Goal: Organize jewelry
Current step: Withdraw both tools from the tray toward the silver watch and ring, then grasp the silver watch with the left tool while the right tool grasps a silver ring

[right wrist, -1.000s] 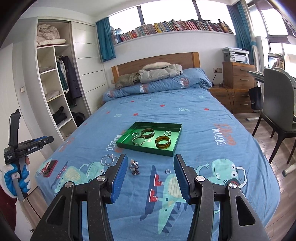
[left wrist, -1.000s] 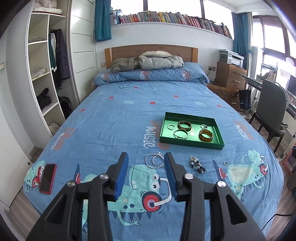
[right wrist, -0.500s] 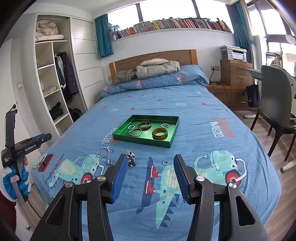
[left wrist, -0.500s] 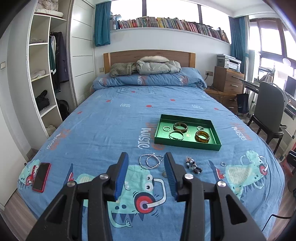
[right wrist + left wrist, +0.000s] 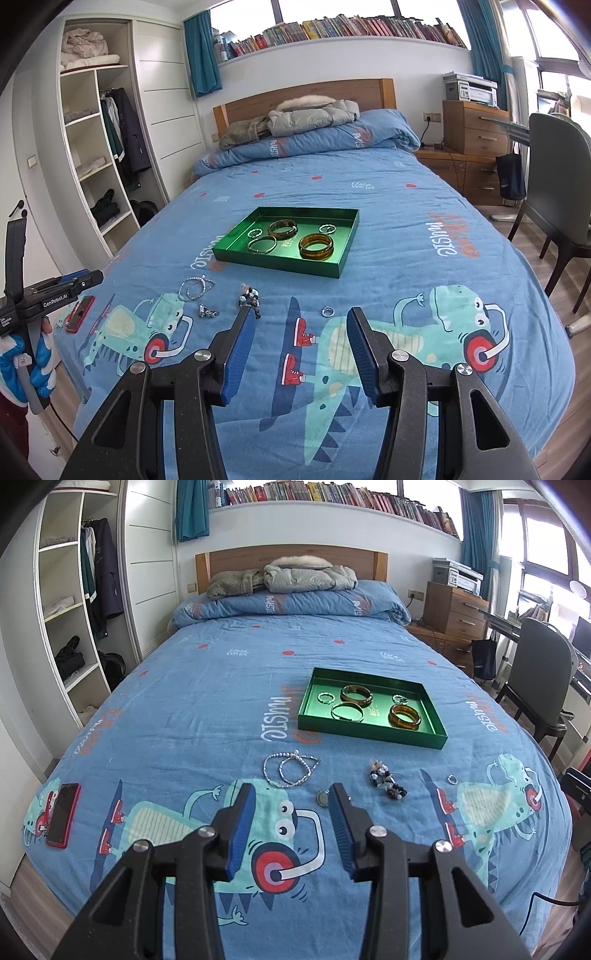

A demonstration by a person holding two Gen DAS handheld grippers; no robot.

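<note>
- Shown on the bed: green tray past mid-bed toward the right edge, already holding two brown bangles, a thin silver bangle and two small rings.
- Still loose on the bedspread, between the tray and the foot edge: coiled bead necklace, small dark pendant, dark bead bracelet, and a single ring nearest the right edge.
- Left gripper: wide open, nothing held, hovering above the foot edge with the pendant just inside its right finger and the necklace just ahead.
- Right gripper: wide open, nothing held, with the single ring lying ahead in the gap and the bead bracelet at its left fingertip.
- Probable step in hand: approach and pick of a loose piece, likeliest the necklace or pendant on the left, the ring on the right.
- For a clean pick: descend straight down, centre the piece between the pads, press lightly into the soft bedspread before closing; flat pieces likely to slip under the pads otherwise.
- For the necklace: pinch where strands overlap, lift slowly, expect dangling loops.
- For release: lower into a bare part of the tray, away from the pieces already there.
- Red phone at the foot-left corner: no part of the task.
</note>
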